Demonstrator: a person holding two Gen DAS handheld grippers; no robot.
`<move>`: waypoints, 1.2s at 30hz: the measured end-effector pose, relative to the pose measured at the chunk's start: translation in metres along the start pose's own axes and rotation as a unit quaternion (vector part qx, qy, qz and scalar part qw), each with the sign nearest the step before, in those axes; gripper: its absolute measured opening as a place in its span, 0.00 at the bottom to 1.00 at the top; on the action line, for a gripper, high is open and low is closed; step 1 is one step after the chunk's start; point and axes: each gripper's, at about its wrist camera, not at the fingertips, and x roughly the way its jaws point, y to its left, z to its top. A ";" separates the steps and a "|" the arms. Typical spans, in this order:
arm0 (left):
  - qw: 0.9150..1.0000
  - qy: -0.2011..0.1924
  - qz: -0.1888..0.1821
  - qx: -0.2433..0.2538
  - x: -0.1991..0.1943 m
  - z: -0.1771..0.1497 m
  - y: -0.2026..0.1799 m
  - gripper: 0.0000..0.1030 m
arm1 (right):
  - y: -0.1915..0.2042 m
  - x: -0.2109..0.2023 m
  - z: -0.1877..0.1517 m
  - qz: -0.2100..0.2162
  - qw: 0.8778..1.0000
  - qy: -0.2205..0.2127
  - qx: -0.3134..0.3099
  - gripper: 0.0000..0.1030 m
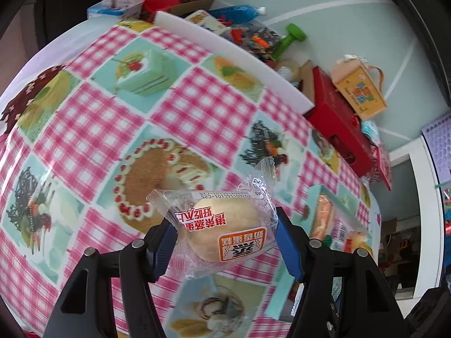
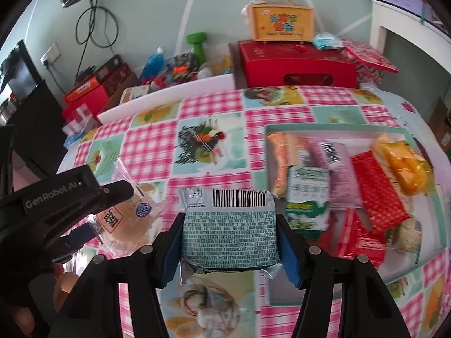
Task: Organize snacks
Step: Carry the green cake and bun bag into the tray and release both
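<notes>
While the left gripper (image 1: 225, 242) clamps a wrapped cake (image 1: 225, 231), the right gripper (image 2: 229, 242) grips a green packet (image 2: 229, 236).

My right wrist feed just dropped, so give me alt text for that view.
The right gripper is shut on a green-printed silver foil snack packet with a barcode, above the pink checked tablecloth. To its right, a pale green tray holds assorted wrapped snacks. At left, the left gripper holds a clear-wrapped round cake.
</notes>
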 end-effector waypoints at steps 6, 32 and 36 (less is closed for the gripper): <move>1.000 0.004 -0.015 0.023 0.005 0.012 -0.025 0.65 | -0.027 -0.007 0.007 -0.020 0.999 -0.014 0.024 0.61; 0.981 0.019 -0.060 0.186 0.018 -0.030 -0.135 0.65 | -0.172 -0.027 0.017 -0.096 0.978 -0.028 0.186 0.61; 0.976 0.026 -0.064 0.207 0.023 -0.042 -0.152 0.65 | -0.189 -0.027 0.013 -0.102 0.974 -0.021 0.203 0.61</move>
